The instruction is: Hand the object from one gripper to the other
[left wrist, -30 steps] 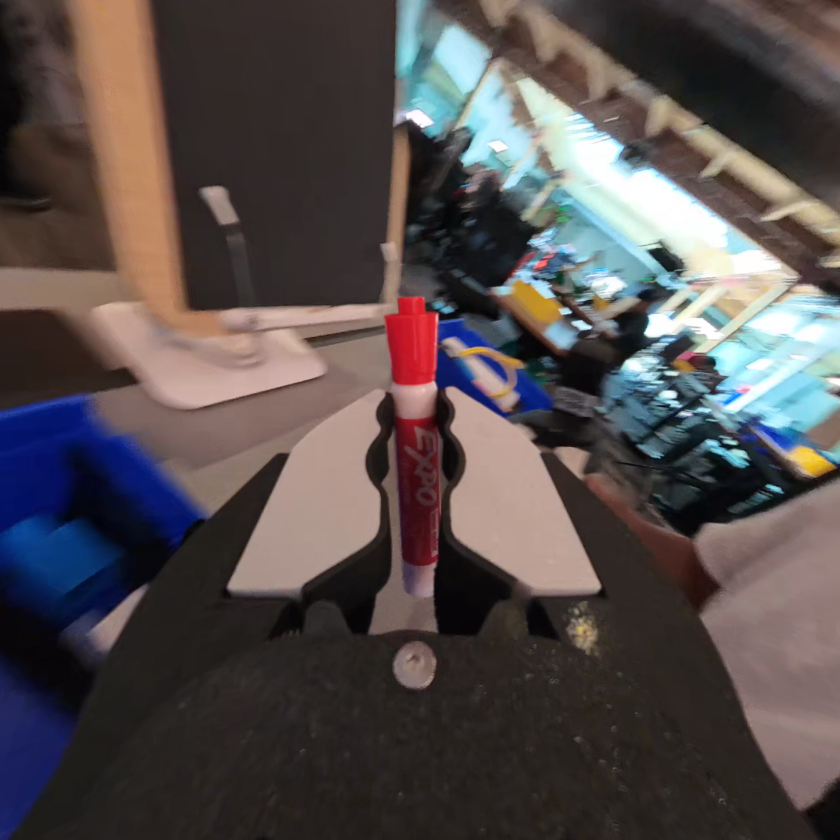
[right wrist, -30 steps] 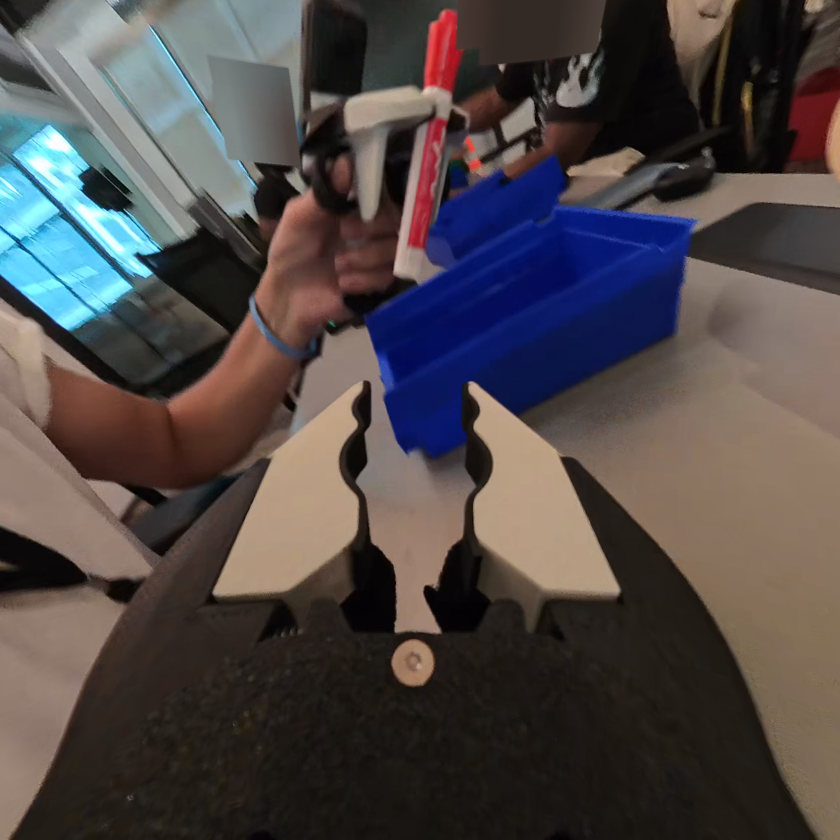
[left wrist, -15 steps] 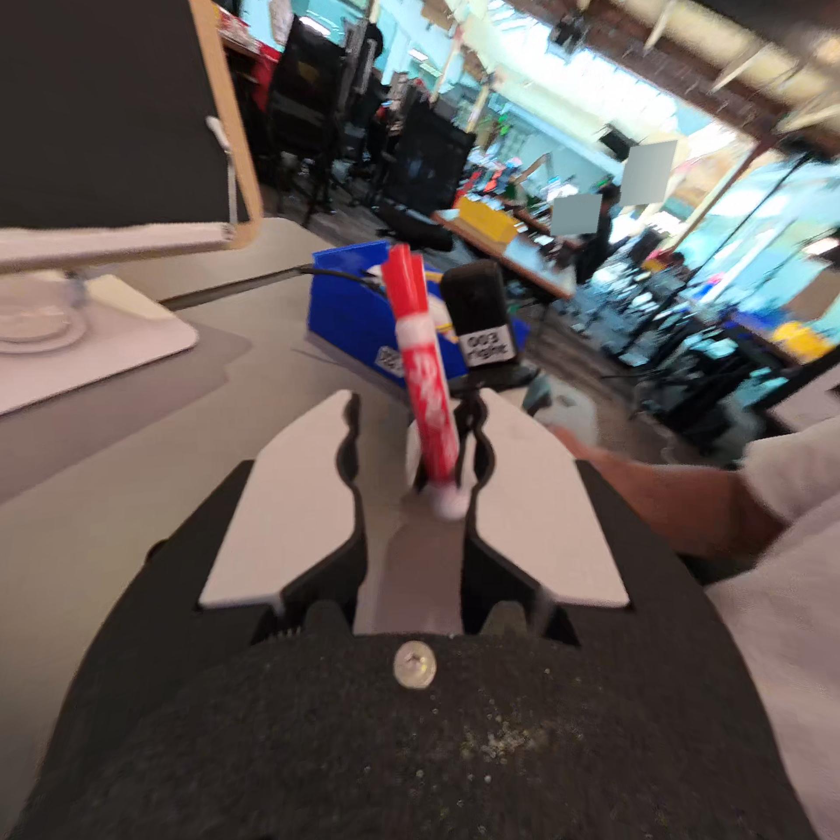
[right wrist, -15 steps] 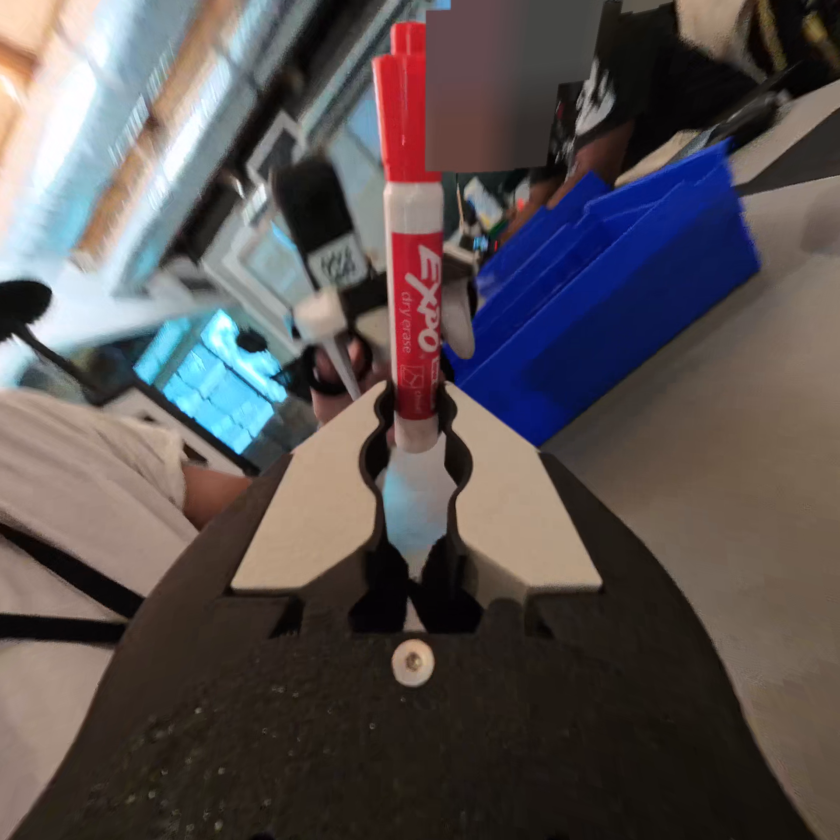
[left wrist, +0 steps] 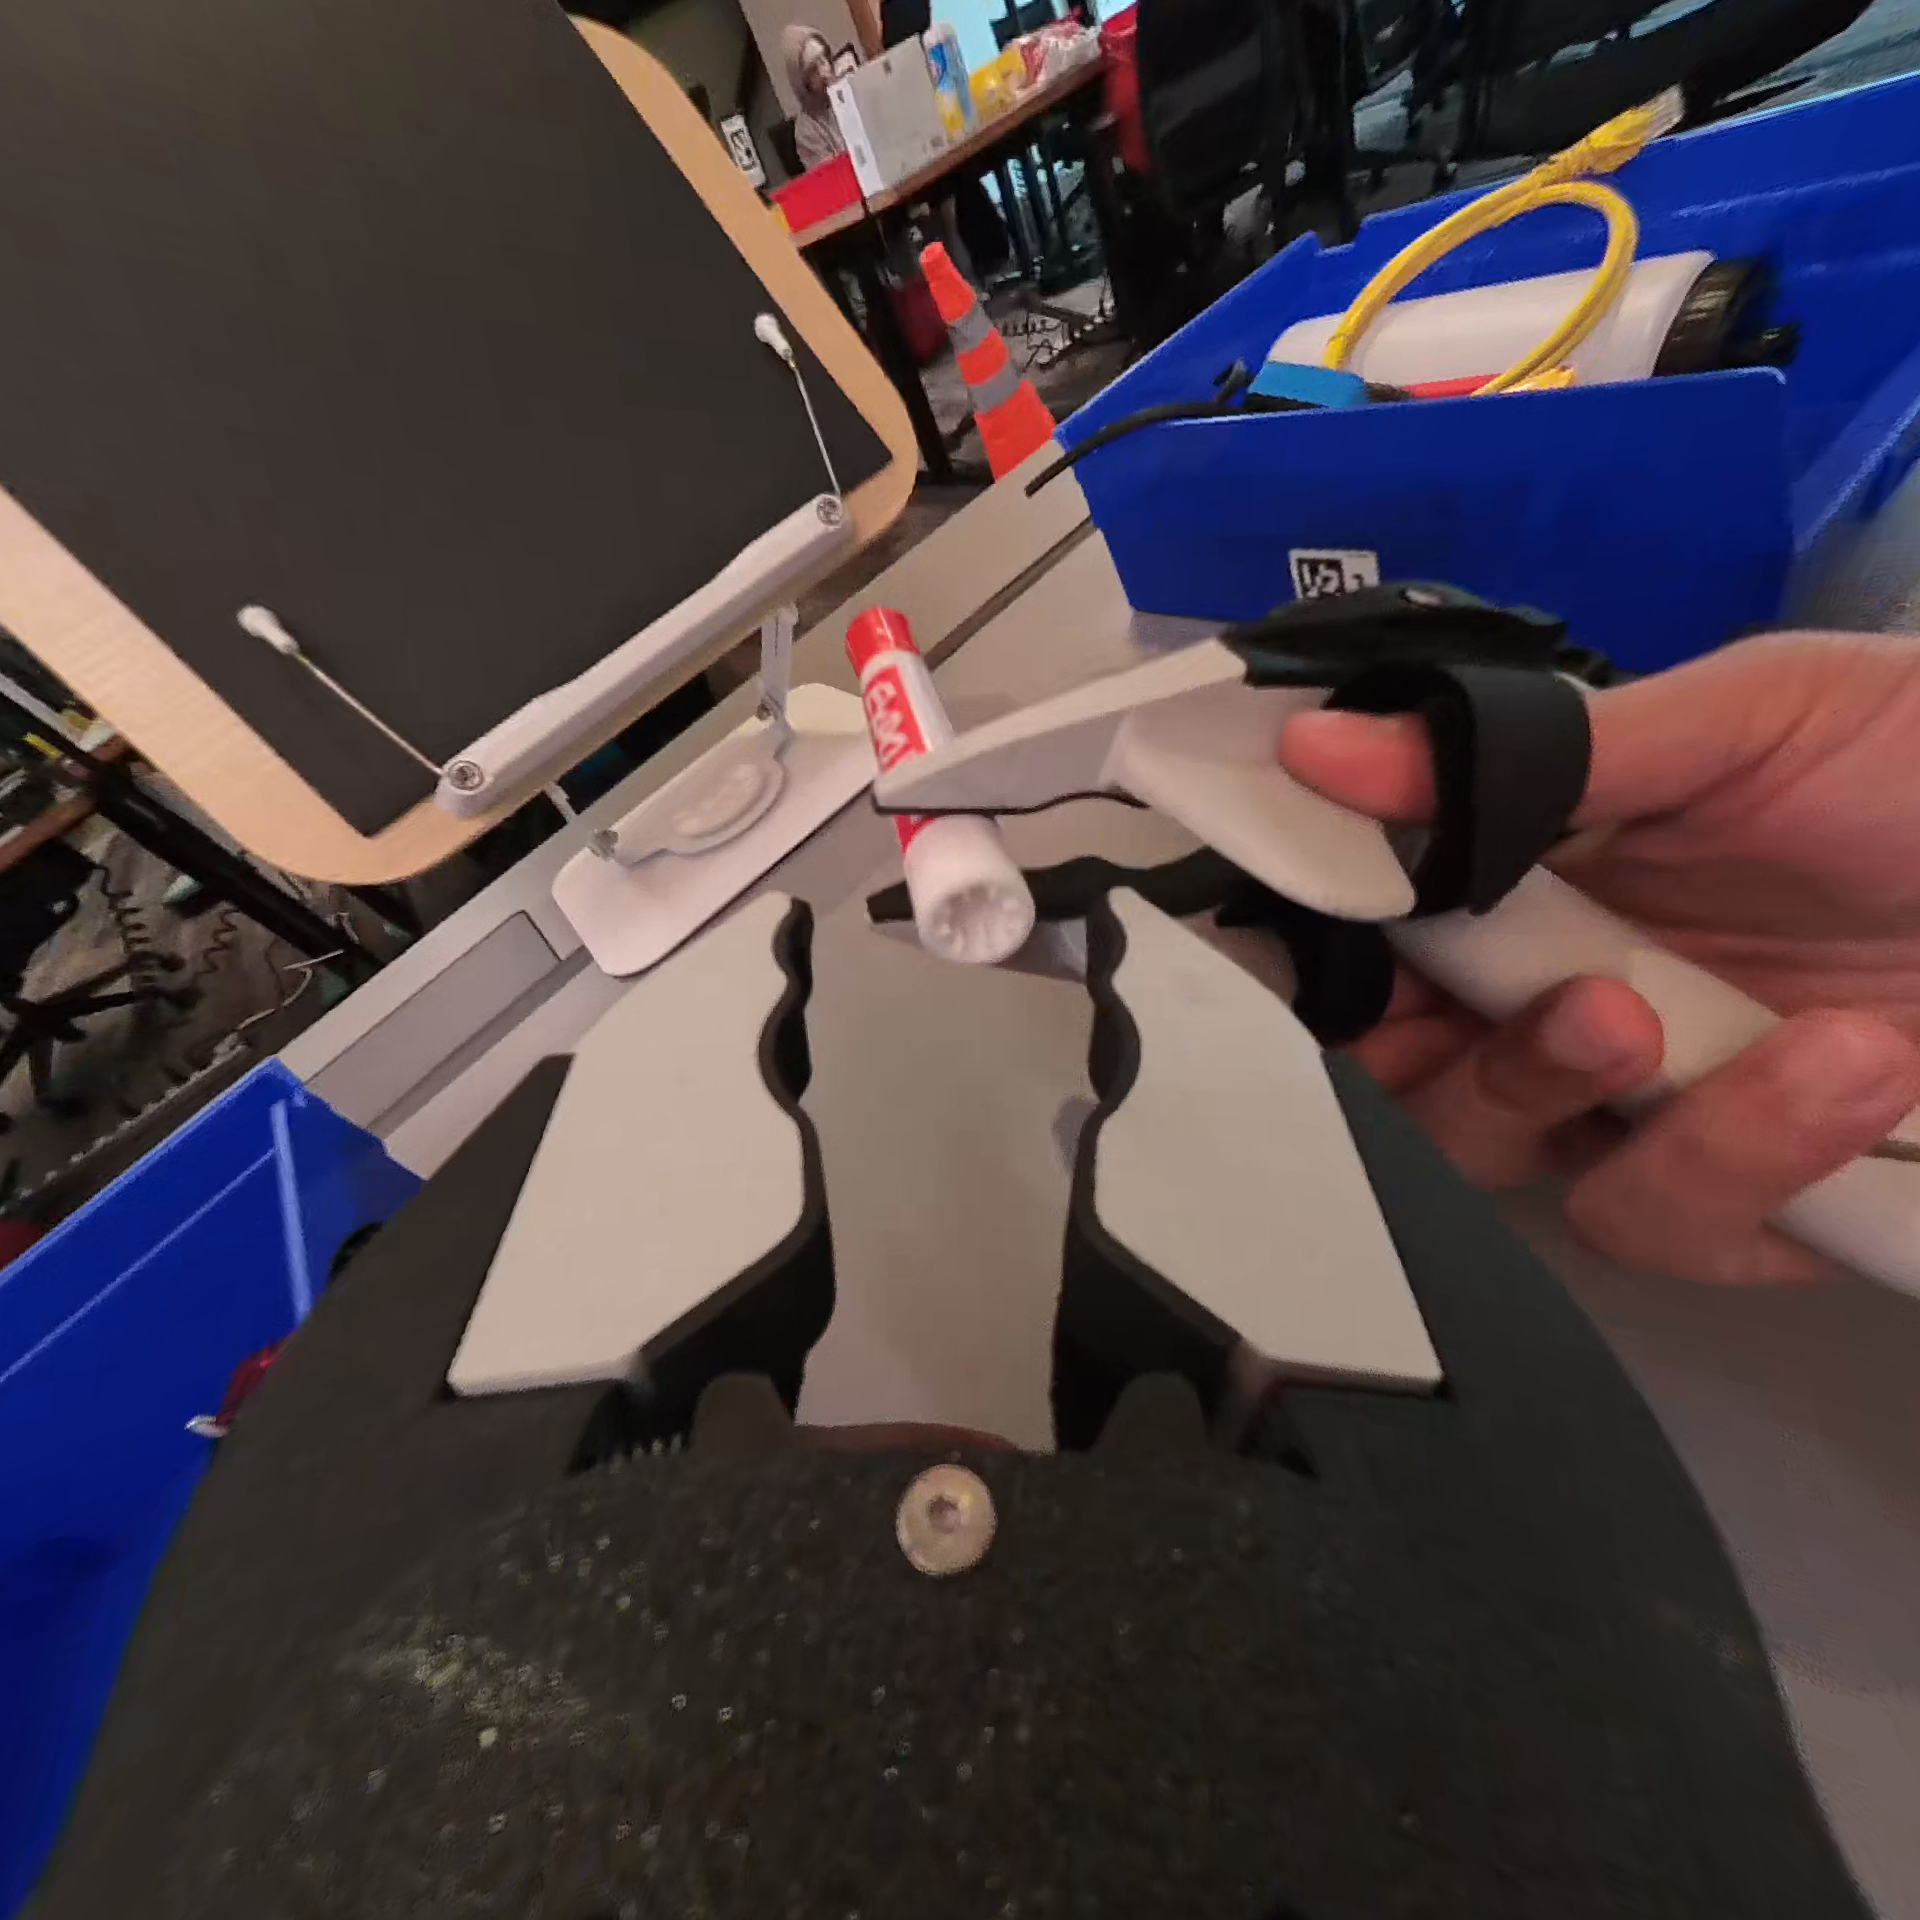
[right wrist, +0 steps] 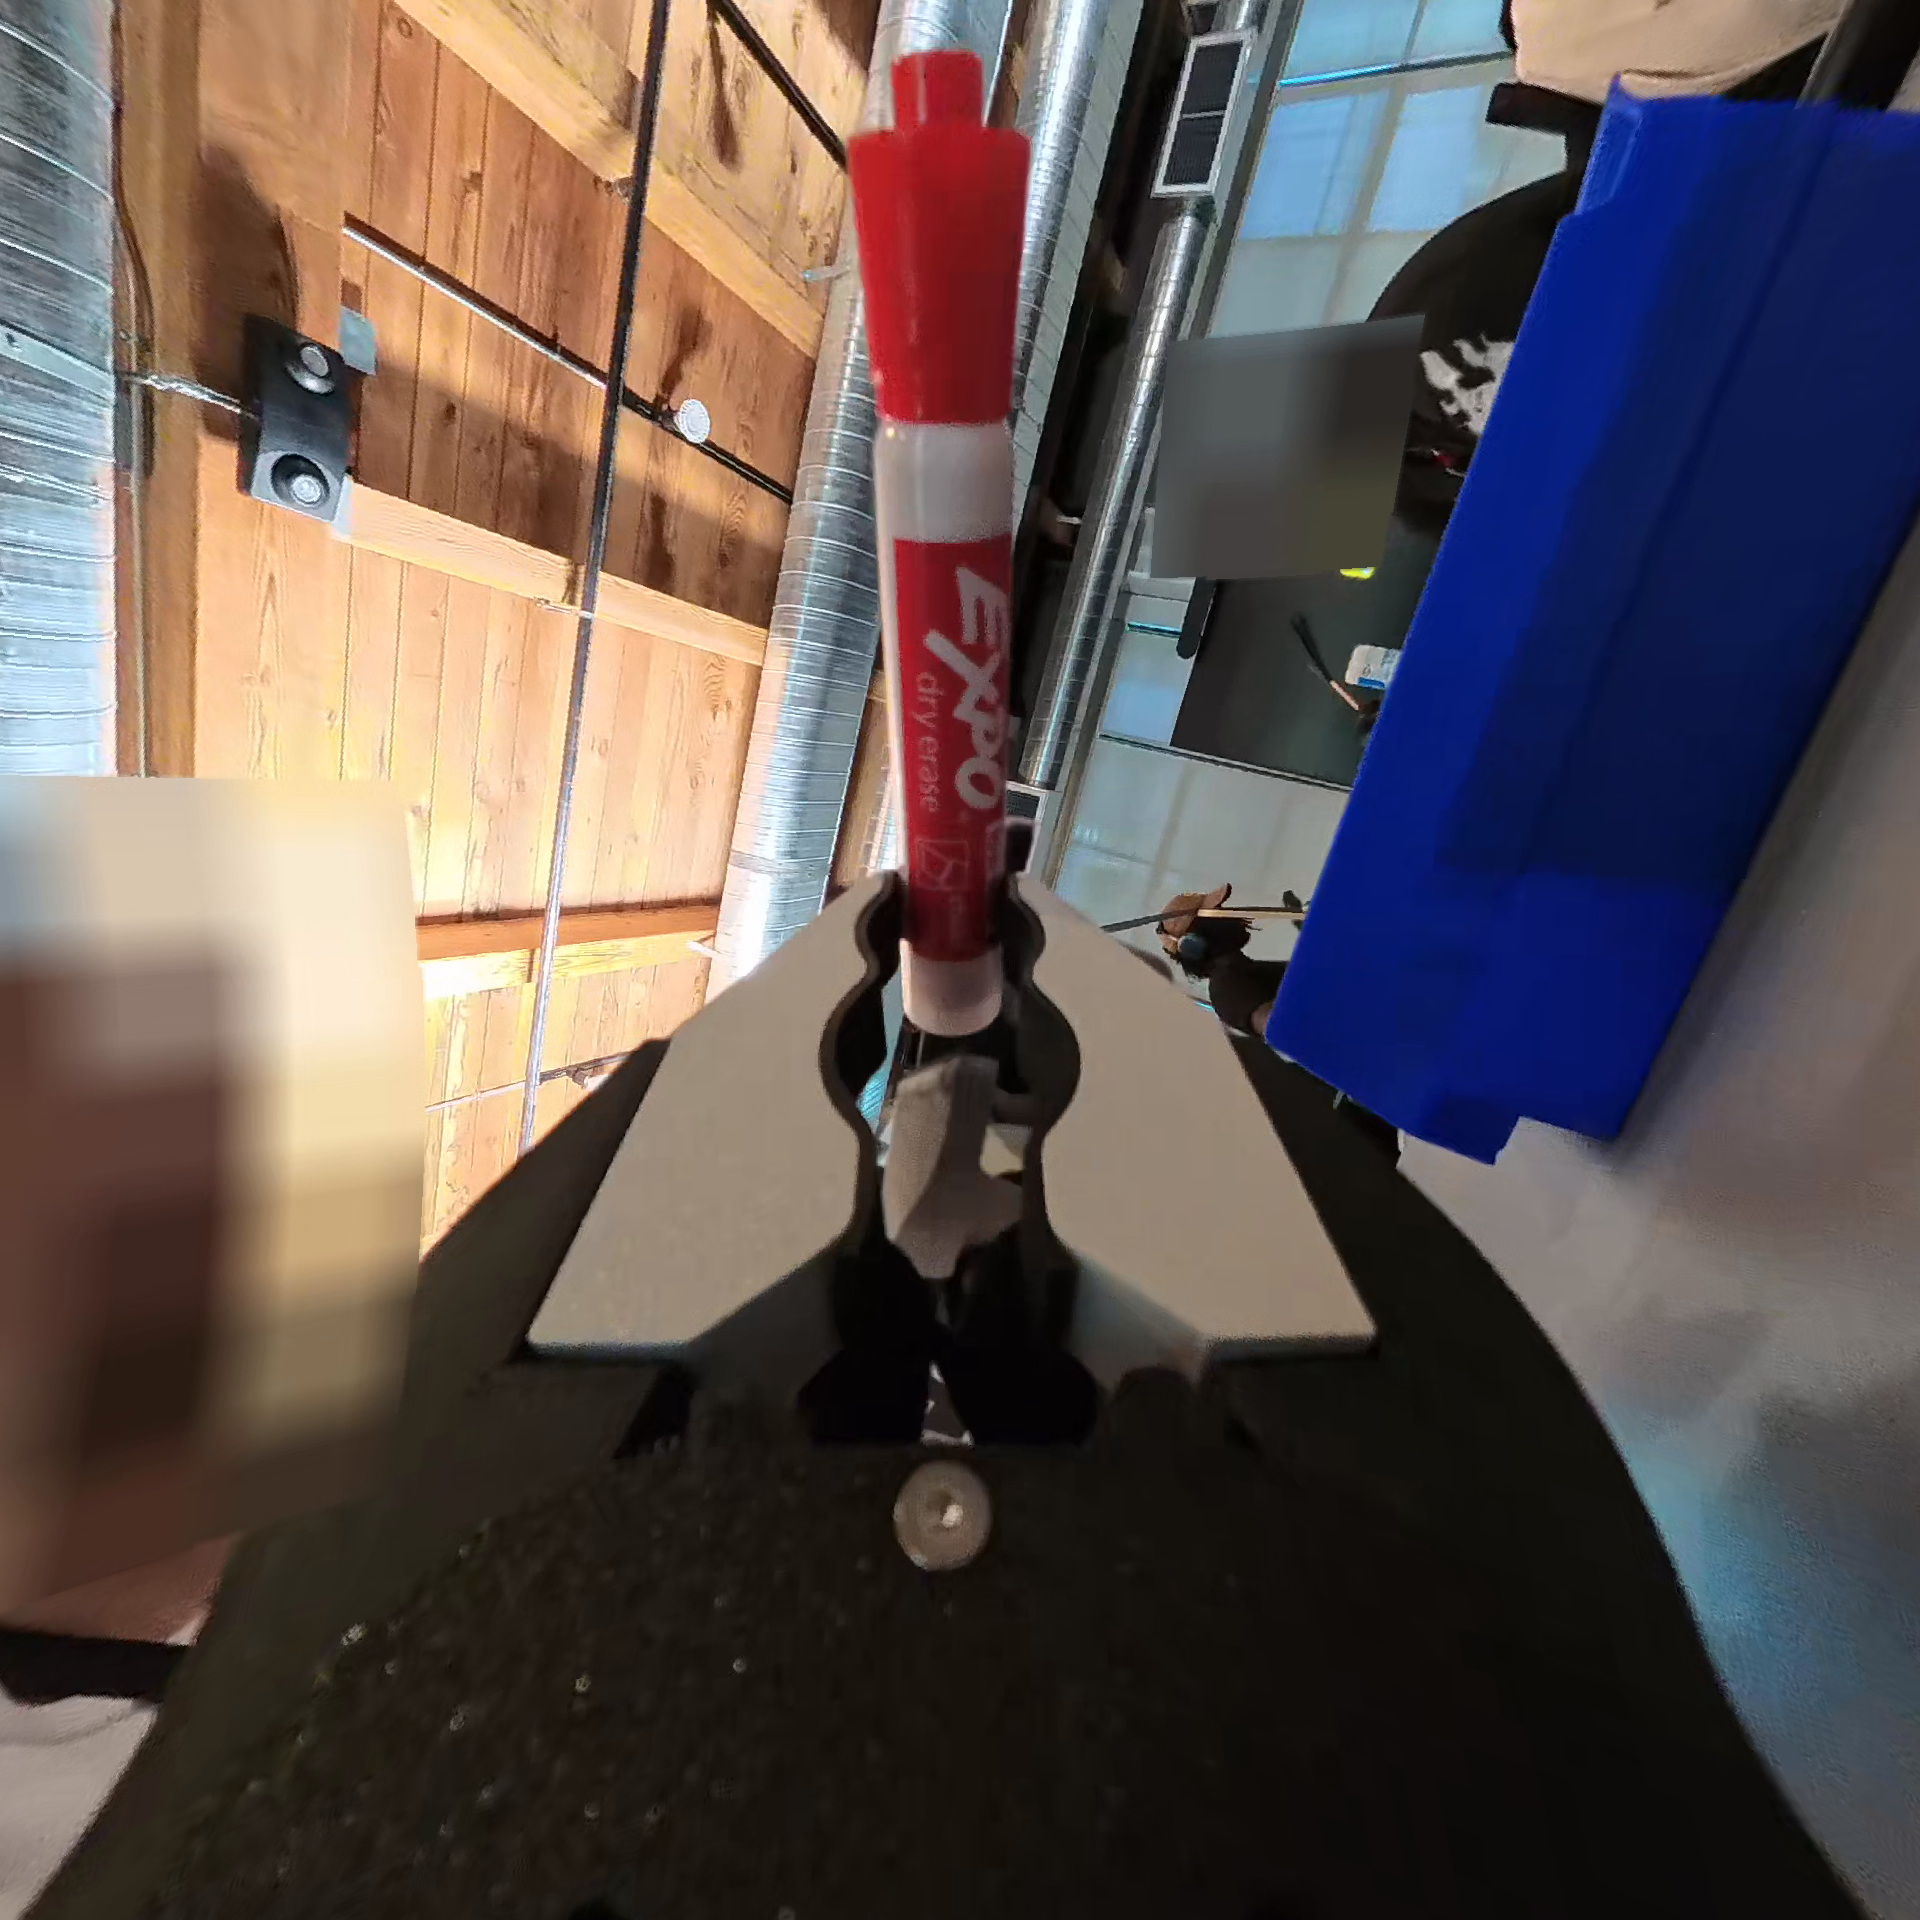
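Note:
A red dry-erase marker with a red cap stands straight out from my right gripper, which is shut on its lower end. In the left wrist view the right gripper comes in from the right in a person's hand. It grips the marker crosswise just beyond my left fingertips. The marker's white butt end points toward the camera. My left gripper is open and empty, with the jaws wide apart below the marker and not touching it.
A blue bin with a yellow cable and a white roll stands at the back right on the grey table. A black board with a wooden rim leans on a white stand. Another blue bin is lower left. A blue bin shows on the right. My left and right fingertips are right by each other.
One second ago my left gripper held the marker and the right was open. The right then shut on it and the left opened. Now the right has tilted upward with the marker.

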Demonstrator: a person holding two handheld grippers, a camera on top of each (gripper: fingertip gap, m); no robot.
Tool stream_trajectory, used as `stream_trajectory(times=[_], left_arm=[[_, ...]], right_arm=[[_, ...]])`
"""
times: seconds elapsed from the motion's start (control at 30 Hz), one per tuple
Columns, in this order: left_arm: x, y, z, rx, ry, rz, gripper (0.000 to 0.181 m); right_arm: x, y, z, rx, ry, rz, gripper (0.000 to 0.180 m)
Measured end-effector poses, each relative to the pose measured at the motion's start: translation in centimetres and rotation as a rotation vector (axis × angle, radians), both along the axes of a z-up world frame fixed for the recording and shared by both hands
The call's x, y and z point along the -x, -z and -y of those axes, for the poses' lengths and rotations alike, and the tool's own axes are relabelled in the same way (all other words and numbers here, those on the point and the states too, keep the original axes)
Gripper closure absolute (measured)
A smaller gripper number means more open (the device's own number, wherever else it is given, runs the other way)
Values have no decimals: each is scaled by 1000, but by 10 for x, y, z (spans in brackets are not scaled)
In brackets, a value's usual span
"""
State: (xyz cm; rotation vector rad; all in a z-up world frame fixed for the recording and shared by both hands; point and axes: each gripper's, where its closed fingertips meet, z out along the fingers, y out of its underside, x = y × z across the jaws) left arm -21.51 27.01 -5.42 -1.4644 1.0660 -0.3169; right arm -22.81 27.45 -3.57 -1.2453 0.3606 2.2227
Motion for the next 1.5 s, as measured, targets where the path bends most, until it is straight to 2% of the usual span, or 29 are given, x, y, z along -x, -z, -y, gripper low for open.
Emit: stream_trajectory(times=[0.07,0.1,0.13,0.27,0.4,0.53,0.67,0.77,0.93,1.07,1.17,1.3,1.4,1.43,1.5], left_arm=[[0,1,1,-22,-7,-20,132],[0,3,2,-30,-2,-31,138],[0,4,4,-44,0,-36,158],[4,9,4,-45,-8,-49,160],[12,10,5,41,9,48,160],[13,3,20,208,173,242,160],[17,-8,27,422,312,447,161],[18,-17,39,586,470,562,160],[19,-26,49,726,603,669,160],[15,-19,52,743,612,648,161],[13,-17,52,767,616,662,161],[12,-12,47,795,583,679,161],[12,0,32,840,480,677,159],[12,5,27,855,436,661,152],[13,14,17,877,335,600,124]], right_arm=[[3,4,1,7,-8,7,162],[5,6,1,10,-19,9,162],[6,7,2,12,-28,6,162],[9,13,3,-21,-44,75,162],[0,28,9,-174,-122,357,156],[-35,36,-1,-373,-25,729,145],[-53,18,21,-512,-152,619,132],[-59,20,22,-632,-87,711,131],[-54,1,45,-766,-122,629,135],[-50,-5,52,-798,-134,604,142],[-47,0,50,-824,-98,679,162],[-48,-1,47,-831,-71,739,163],[-49,4,40,-848,-12,873,163],[-51,6,37,-861,16,947,162],[-56,7,32,-910,75,1129,162]])
